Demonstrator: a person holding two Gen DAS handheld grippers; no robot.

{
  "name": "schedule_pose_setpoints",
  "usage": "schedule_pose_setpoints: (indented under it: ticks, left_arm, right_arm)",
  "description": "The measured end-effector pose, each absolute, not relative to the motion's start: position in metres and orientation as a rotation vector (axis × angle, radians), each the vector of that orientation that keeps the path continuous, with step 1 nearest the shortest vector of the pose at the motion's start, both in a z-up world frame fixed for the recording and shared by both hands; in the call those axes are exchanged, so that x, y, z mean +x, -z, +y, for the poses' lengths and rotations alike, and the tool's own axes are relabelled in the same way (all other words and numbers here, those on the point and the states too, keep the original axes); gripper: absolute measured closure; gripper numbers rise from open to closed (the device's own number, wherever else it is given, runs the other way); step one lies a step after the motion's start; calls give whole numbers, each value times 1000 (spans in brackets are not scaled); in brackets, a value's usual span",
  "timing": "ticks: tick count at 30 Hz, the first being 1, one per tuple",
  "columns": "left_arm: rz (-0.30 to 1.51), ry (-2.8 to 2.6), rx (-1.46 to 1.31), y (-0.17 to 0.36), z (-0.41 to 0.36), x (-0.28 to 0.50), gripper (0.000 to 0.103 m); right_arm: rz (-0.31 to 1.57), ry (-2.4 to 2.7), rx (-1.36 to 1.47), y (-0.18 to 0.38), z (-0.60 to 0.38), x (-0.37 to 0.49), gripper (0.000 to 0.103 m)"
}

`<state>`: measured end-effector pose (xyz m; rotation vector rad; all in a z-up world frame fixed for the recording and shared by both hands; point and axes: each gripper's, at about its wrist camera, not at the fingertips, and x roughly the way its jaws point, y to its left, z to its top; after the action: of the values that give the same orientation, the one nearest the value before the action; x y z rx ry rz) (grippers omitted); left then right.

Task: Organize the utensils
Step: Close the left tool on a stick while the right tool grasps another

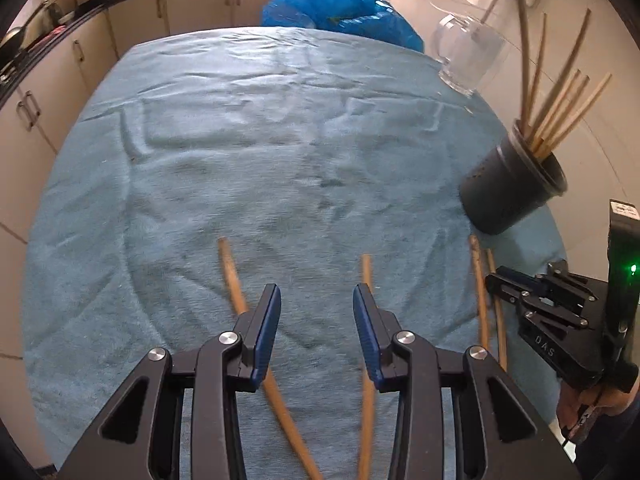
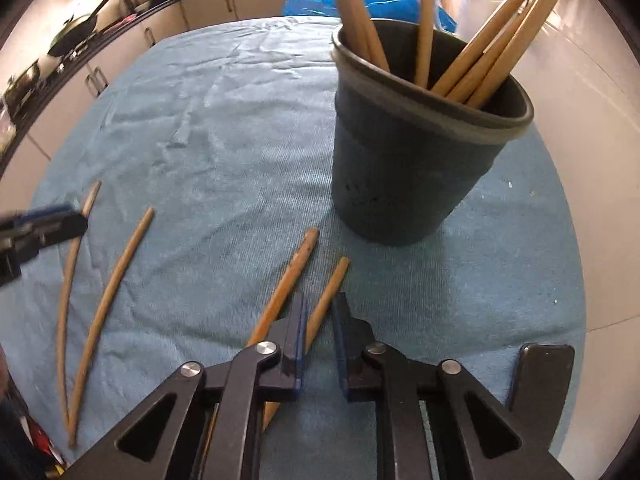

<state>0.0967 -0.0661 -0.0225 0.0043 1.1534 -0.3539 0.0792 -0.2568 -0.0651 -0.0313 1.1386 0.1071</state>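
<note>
1. Left gripper (image 1: 316,320): spread wide, empty, above two loose chopsticks (image 2: 96,312) on the blue towel (image 2: 240,140).
2. Right gripper (image 2: 320,328): clamped on one chopstick (image 2: 326,300), its neighbour (image 2: 286,284) just beside.
3. Dark cup (image 2: 404,168): already loaded with chopsticks; four left outside.

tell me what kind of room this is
Most likely a home kitchen. Cream cabinets run under a dark counter carrying a wok and containers. The work surface is a table under a blue towel, with a glass mug on it.
</note>
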Motion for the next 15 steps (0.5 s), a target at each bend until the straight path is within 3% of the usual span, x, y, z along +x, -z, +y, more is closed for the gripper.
schedule_pose_setpoints:
  ticks: [5, 8, 13, 15]
  left_arm:
    - [1202, 382, 64, 35, -95, 107, 67]
    - [1238, 371, 86, 47, -108, 115, 75]
    - [1224, 324, 168, 50, -129, 118, 75]
    - [1208, 291, 225, 51, -137, 116, 80]
  right_arm:
    - [1135, -107, 67, 66, -282, 67, 96]
    - [1122, -109, 128, 67, -293, 61, 96]
    - [1121, -130, 155, 67, -298, 60, 96]
    - [1122, -139, 130, 65, -299, 59, 96]
